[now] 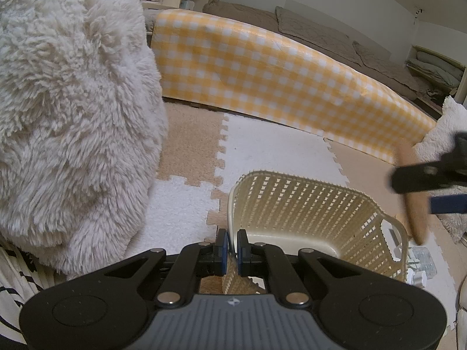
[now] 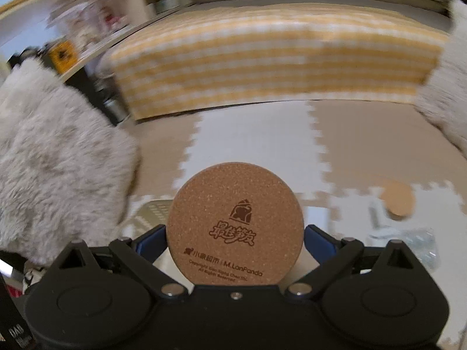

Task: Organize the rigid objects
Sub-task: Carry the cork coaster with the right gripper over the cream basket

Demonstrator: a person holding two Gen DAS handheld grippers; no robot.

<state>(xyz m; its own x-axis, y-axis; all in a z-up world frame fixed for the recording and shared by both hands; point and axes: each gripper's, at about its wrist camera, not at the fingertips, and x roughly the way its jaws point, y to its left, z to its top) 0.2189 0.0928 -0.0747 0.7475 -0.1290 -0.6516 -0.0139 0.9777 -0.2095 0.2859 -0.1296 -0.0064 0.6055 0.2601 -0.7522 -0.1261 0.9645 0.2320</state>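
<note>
Mid-carry, the right gripper has its jaws clamped on the edges of a cork coaster, held upright above the floor mat just beside the basket. The left gripper has its jaws pinched together on the basket's near rim, steadying it. With only the thin rim of the disc gripped, a fast swing could likely twist it loose, dropping it short of the basket. A low approach might knock the far wall and tip the basket against the left grip. A second coaster and some clear plastic items lie on the mat nearby.
</note>
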